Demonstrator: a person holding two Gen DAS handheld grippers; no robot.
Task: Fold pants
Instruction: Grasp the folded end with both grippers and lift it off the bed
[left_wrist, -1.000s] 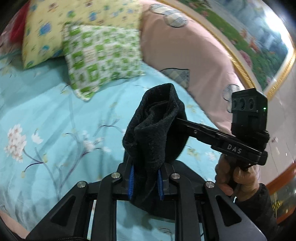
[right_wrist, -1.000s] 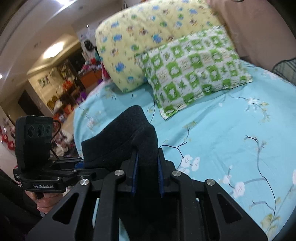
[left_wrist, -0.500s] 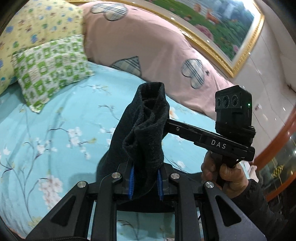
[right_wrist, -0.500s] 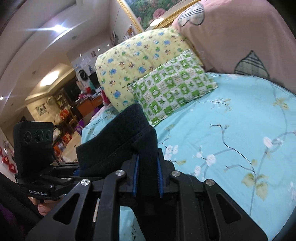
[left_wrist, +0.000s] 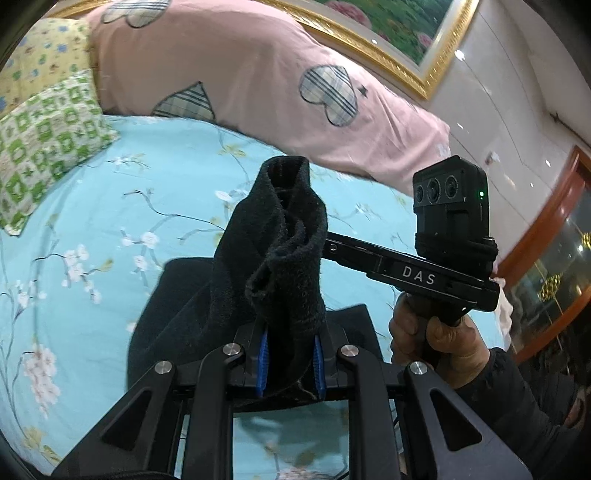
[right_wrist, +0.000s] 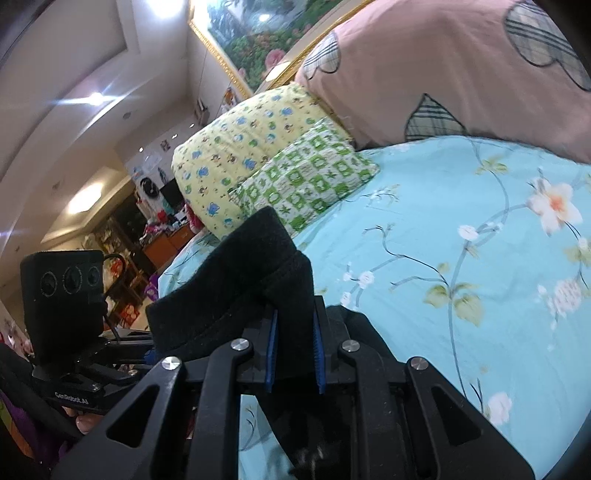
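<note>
The black pants (left_wrist: 280, 251) are bunched and held above the bed by both grippers. My left gripper (left_wrist: 290, 363) is shut on a thick fold of them, which rises between its blue pads. More black cloth (left_wrist: 173, 314) hangs below onto the bed. My right gripper (right_wrist: 293, 362) is shut on another fold of the pants (right_wrist: 243, 273). Each gripper shows in the other's view: the right one (left_wrist: 424, 273) to my right, the left one (right_wrist: 66, 332) to my left.
The bed has a light blue flowered sheet (left_wrist: 110, 206). A pink quilt with plaid hearts (left_wrist: 258, 85) lies along its far side. A green checked pillow (right_wrist: 306, 177) and a yellow pillow (right_wrist: 243, 147) lie at one end. A framed picture (left_wrist: 406, 33) hangs behind.
Both grippers have swung to the right across the bed with the pants in them; the pillows have slid left and the pink quilt now fills the background. More cloth now hangs below.
</note>
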